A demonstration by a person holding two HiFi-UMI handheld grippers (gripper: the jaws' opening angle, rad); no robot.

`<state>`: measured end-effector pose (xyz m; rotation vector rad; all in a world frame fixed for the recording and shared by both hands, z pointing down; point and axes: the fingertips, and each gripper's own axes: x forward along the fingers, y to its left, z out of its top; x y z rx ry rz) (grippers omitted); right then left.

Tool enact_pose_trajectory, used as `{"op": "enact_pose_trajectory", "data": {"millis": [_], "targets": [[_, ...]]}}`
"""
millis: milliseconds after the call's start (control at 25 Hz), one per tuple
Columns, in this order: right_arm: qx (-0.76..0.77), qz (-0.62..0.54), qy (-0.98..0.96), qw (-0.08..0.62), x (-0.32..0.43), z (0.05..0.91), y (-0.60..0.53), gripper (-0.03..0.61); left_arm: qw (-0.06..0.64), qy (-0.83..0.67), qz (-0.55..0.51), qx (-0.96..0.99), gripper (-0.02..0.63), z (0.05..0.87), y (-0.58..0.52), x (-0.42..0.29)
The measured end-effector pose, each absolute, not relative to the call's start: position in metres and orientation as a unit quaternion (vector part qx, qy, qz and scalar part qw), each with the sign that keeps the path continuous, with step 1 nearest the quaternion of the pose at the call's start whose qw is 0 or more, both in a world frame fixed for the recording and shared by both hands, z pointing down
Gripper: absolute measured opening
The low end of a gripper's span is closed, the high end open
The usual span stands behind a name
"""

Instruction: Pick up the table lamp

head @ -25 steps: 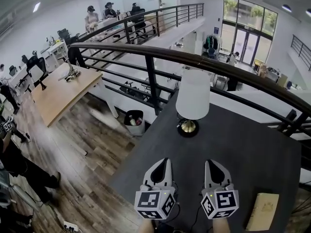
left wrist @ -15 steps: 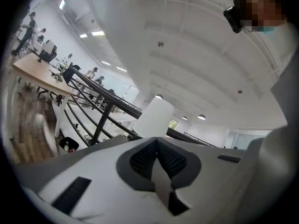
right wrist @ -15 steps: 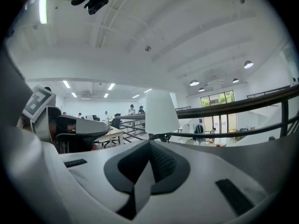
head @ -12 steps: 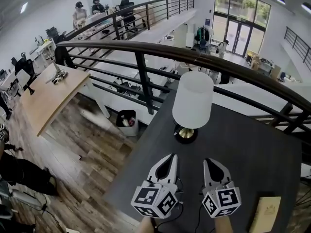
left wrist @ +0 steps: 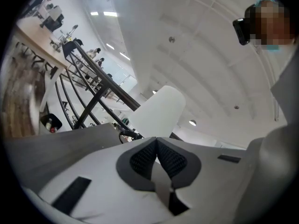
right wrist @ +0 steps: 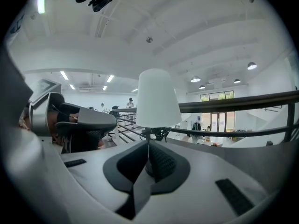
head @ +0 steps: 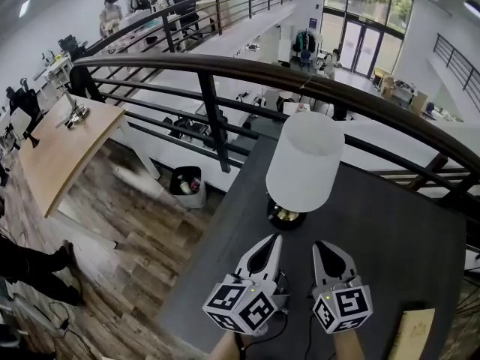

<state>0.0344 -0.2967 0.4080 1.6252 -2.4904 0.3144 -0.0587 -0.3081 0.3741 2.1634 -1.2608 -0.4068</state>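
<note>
The table lamp, with a white shade over a brass-and-black foot, stands upright on the dark table near its far edge by the black railing, just ahead of both grippers and touched by neither. The left gripper is clenched with its pads together on nothing, while the right gripper has just been easing its jaws apart to a hairline slit with nothing between them. A tan booklet at the table's near right corner carries a faint emblem too small to read.
</note>
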Motion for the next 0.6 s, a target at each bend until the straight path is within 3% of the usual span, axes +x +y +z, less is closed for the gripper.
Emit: {"op": "enact_pose_trajectory", "data": {"millis": [600], "targets": [[0.531,0.128,-0.833,0.088,0.030,0.443,-0.341,0.026,0.424,-0.424,-0.291,0.746,0.040,0.398,-0.350,-0.048]]}}
